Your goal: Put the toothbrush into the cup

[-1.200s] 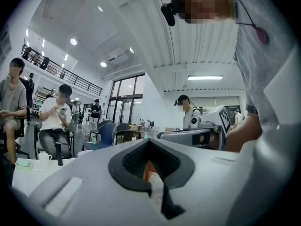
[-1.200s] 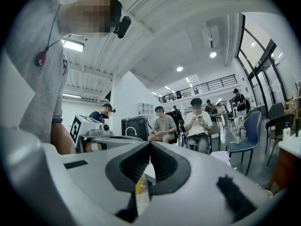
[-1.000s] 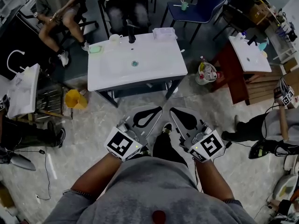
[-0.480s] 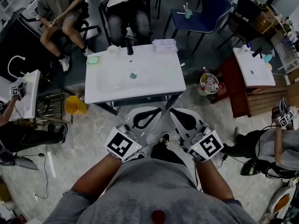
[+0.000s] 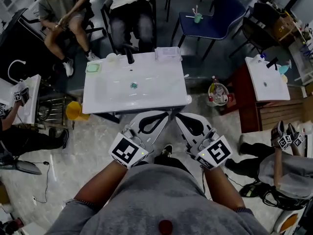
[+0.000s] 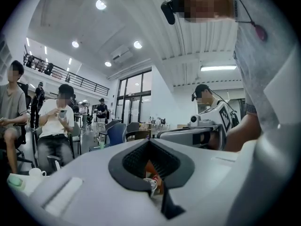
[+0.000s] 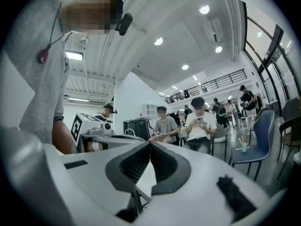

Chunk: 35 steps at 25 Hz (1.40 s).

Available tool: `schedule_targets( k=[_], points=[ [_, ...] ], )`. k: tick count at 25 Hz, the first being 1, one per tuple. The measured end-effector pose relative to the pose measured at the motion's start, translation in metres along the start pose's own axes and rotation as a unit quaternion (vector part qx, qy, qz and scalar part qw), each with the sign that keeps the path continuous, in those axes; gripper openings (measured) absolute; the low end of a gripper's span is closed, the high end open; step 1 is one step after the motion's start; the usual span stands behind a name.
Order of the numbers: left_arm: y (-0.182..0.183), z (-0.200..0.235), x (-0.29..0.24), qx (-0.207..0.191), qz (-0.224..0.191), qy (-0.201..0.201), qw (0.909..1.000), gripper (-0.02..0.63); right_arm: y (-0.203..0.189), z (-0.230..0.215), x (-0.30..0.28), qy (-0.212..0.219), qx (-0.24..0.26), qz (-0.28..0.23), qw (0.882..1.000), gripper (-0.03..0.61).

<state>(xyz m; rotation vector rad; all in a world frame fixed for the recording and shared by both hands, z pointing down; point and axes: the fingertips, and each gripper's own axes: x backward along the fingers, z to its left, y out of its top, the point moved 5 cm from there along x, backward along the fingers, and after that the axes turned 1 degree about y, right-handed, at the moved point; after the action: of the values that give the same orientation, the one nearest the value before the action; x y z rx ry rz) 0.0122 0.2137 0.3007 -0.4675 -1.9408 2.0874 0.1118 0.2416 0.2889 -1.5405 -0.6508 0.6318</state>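
My left gripper is clenched, jaws pressed tip to tip with nothing between them. My right gripper, just beside it, is clenched the same way and is also empty. I hold both level, angled in towards each other, tips near but apart.

Just ahead of both tips is the near edge of a white washbasin top. Its drain sits in the middle of the bowl, ahead of my left gripper. On the floor well off to the left of that gripper is a yellow bucket. A bin full of rubbish stands ahead and to the right of my right gripper.

At the basin top's right edge, ahead and right of my right gripper, lies what I take for the toothbrush, a thin pale thing too small to be sure of. Along the far edge stands a black tap. The cup is white and upright, just left of the tap, well ahead and left of my left gripper. A green soap dish lies near the far left corner, and a clear tray is at the far right corner.

Beyond the basin sit two people. Farther right is a blue chair with a green tumbler on its seat.
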Motion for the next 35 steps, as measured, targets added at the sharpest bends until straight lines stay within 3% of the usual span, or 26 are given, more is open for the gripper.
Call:
schedule_targets(
  k=[7, 13, 23, 27, 31, 35],
  points=[
    [0.002, 0.004, -0.034, 0.005, 0.005, 0.016, 0.9998, 0.008, -0.001, -0.036, 0.007, 0.015, -0.003, 0.002, 1.0, 0.014],
    [-0.004, 0.012, -0.06, 0.002, 0.009, 0.008, 0.9999, 0.008, -0.007, -0.062, 0.01, 0.003, -0.009, 0.007, 1.0, 0.014],
    [-0.017, 0.056, -0.108, 0.011, 0.02, -0.035, 0.9991, 0.008, -0.019, -0.113, -0.011, -0.038, -0.006, 0.014, 0.999, 0.014],
    [-0.026, 0.082, -0.132, -0.015, 0.02, -0.065, 0.9976, 0.008, -0.026, -0.139, -0.023, -0.057, -0.006, 0.02, 0.998, 0.014],
    [-0.031, 0.105, -0.151, 0.01, 0.04, -0.077, 0.9962, 0.008, -0.033, -0.163, -0.036, -0.078, -0.014, 0.02, 0.997, 0.014],
    [-0.04, 0.13, -0.168, -0.004, 0.043, -0.101, 0.994, 0.008, -0.042, -0.186, -0.051, -0.102, -0.023, 0.024, 0.994, 0.014]
  ],
)
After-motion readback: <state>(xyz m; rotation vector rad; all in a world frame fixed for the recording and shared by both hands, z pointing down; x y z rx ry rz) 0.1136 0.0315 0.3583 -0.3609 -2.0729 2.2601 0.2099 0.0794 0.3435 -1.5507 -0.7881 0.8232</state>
